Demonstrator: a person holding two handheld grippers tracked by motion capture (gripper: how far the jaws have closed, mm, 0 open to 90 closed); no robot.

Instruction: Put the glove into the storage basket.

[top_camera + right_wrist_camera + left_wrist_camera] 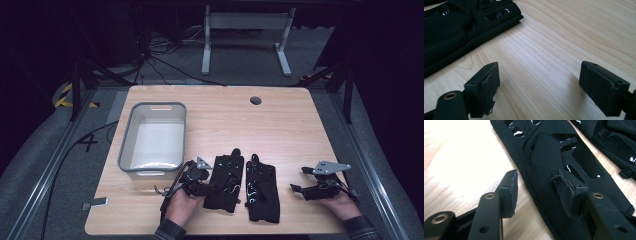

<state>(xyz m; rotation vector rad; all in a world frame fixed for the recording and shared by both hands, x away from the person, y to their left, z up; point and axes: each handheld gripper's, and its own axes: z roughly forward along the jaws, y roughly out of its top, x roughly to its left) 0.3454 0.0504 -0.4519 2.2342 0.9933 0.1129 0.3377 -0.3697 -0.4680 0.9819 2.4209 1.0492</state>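
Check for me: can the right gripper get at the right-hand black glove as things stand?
Probably yes. The right gripper is open, bare wooden table lies between it and the right-hand glove, and the left gripper sits at the other glove.

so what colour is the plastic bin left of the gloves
Grey rim with whitish translucent walls: the rectangular plastic bin shows best in the high view.

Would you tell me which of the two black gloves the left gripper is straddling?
The left glove, nearer the bin: the open left gripper has one jaw over it.
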